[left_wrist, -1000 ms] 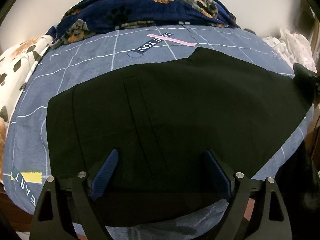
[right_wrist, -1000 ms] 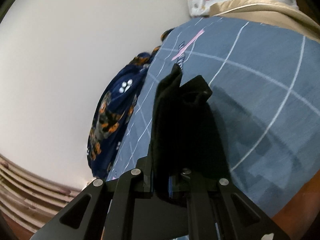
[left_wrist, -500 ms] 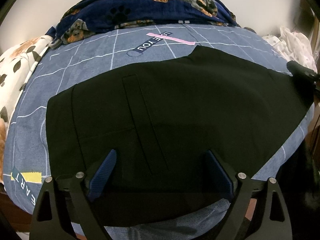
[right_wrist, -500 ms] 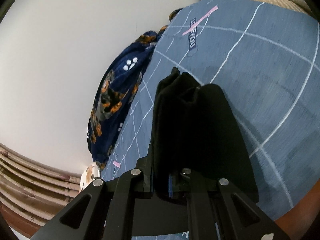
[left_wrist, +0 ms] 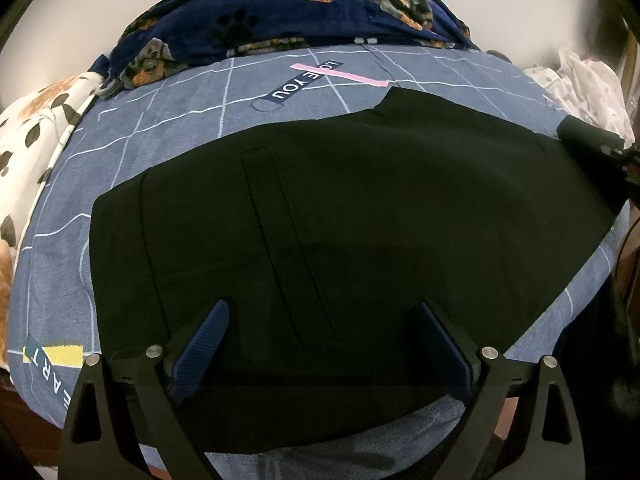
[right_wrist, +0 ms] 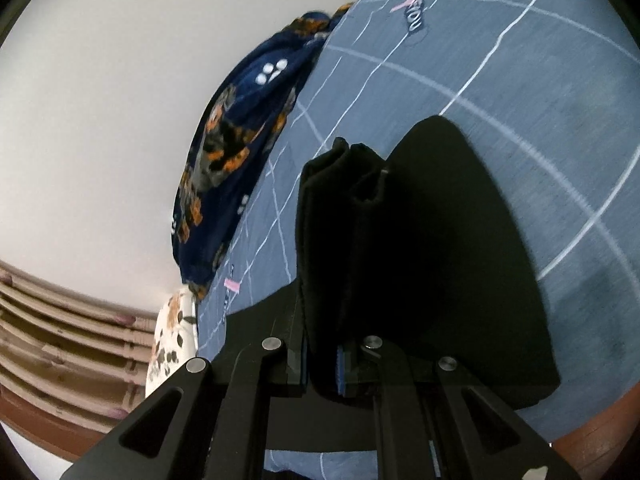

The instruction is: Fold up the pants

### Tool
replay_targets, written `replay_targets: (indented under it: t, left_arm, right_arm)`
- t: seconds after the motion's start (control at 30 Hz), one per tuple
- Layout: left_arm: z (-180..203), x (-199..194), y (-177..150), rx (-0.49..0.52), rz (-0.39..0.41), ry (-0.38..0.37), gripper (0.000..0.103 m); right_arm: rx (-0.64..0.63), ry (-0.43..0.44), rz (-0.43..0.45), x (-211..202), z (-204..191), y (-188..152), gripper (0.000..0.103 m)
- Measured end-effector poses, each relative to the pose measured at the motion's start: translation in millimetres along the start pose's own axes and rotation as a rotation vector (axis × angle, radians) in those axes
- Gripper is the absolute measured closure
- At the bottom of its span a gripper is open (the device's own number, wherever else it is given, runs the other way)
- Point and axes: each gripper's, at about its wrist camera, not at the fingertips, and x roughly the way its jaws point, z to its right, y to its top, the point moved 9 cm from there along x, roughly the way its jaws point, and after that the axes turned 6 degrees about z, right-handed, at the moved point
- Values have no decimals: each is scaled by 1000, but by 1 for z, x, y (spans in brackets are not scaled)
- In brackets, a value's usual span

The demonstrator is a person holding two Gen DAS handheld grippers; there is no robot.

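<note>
Black pants [left_wrist: 360,220] lie flat across the bed [left_wrist: 168,120], long axis running left to right along the near edge, waistband end toward the bed's left side, legs reaching off toward the right edge. The left gripper [left_wrist: 324,344] hangs over the near hem, fingers [left_wrist: 208,332] spread wide and just been opening further, with cloth under them but nothing pinched (released, plainly). Over at the right edge, the right gripper [right_wrist: 324,364] has its fingers clenched on a bunched leg end of the pants [right_wrist: 400,260], the fold standing up between them. A dog-print blanket [left_wrist: 288,12] is heaped along the far edge, and a spotted cloth [left_wrist: 36,120] sits at the far left corner.
</note>
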Motion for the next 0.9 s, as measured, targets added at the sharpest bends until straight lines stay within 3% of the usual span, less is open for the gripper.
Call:
replay_targets:
  t: [0.9]
  left_arm:
    - [1,1,0,7,-3,1,6]
  right_arm:
    - [-125,20,-201,64,-43,-80,92]
